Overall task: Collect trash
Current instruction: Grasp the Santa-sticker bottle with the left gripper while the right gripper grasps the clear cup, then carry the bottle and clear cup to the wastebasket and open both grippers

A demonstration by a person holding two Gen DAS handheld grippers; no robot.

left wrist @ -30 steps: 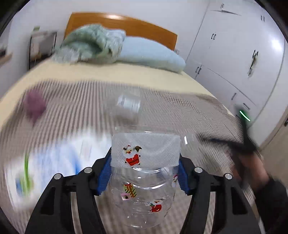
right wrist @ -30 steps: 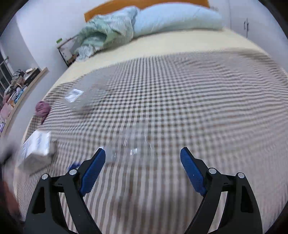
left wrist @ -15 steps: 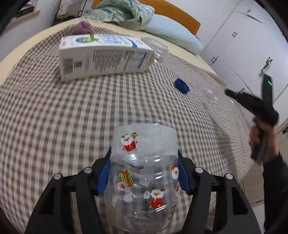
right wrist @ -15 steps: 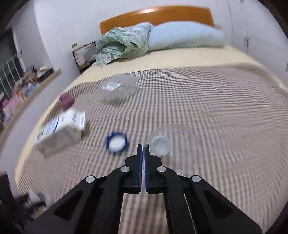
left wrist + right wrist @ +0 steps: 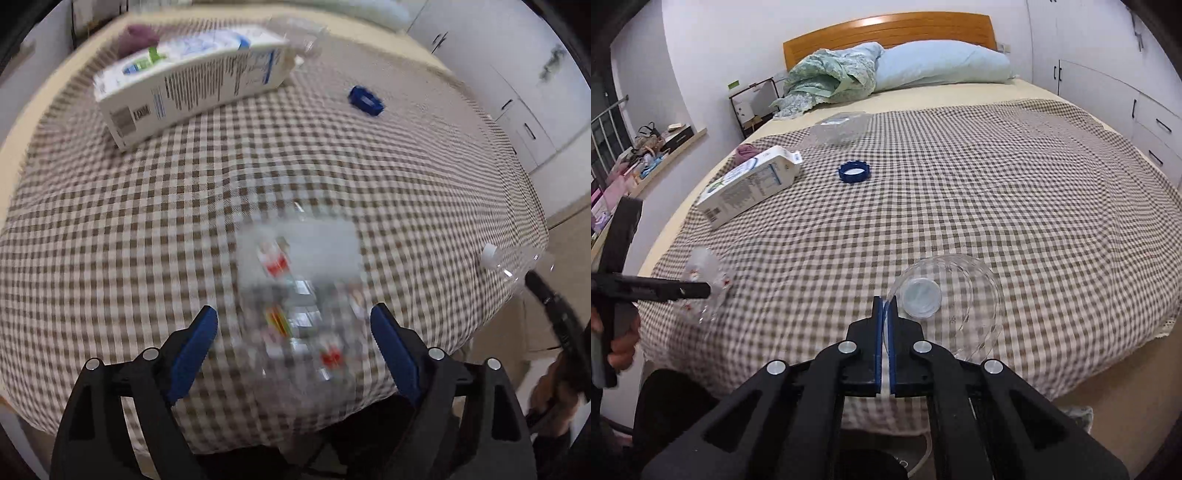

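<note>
Trash is lying scattered over the checked bedspread of the bed. In the left wrist view, the left tool is standing with its blue pads spread wide, and a clear plastic jar with red Christmas stickers is showing blurred between them, touching neither pad; its long axis is running along the tool's fingers, with the white-banded end pointing away from the camera toward the head of the bed. Whether it is resting on the bedspread or in the air cannot be told from the blur. In the right wrist view, the right tool is pinching the thin wall of a clear plastic bottle between pads pressed nearly together; the bottle is pointing its capped neck back toward the camera, so its long axis is running away from the tool, near the foot edge of the bed. Farther up the bedspread, a white milk carton is lying on its side, its gabled top pointing toward the pillow. A blue lid is sitting open side up just beside the carton, and a crumpled clear container is lying beyond it.
</note>
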